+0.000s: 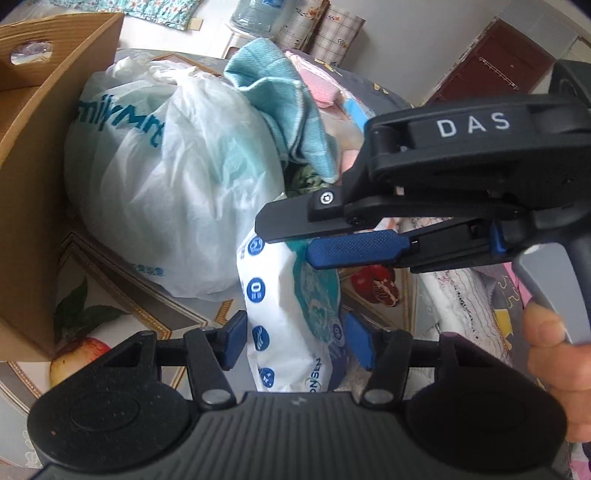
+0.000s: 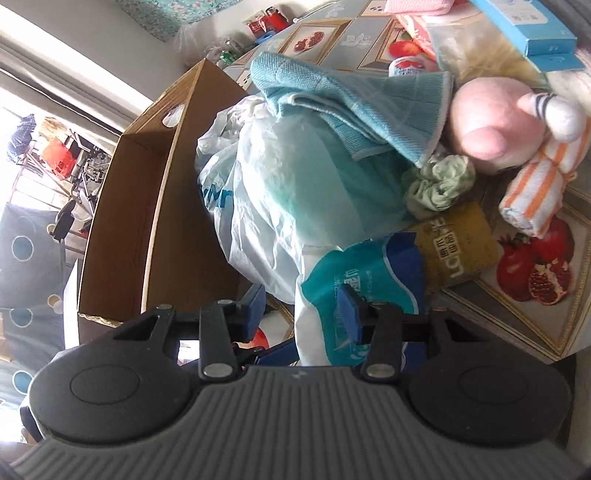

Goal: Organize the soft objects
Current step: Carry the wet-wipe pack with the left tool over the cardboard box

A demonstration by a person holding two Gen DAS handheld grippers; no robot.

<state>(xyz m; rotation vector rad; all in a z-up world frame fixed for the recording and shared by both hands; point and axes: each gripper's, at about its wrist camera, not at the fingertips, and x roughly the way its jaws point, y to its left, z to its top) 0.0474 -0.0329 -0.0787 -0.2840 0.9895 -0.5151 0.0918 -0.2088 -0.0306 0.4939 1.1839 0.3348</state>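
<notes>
while both grippers flank the tissue pack [image 1: 291,314] — box [image 1: 33,206] alongside.

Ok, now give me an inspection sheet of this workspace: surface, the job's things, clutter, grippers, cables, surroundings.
Surface: table under a fruit-print cloth, crowded.
Job's things: white and teal soft pack on the cloth; tied white plastic bag beside the open cardboard box; teal towel draped on the bag; pink plush, green scrunchie, orange-striped towel roll.
Clutter: yellow pack, blue cartons.
Grippers: left gripper straddles the soft pack, pad contact unclear; right gripper open at the pack's other end, one finger clear of it.
Cables: nothing seen.
Surroundings: dark red door; bright window.
</notes>
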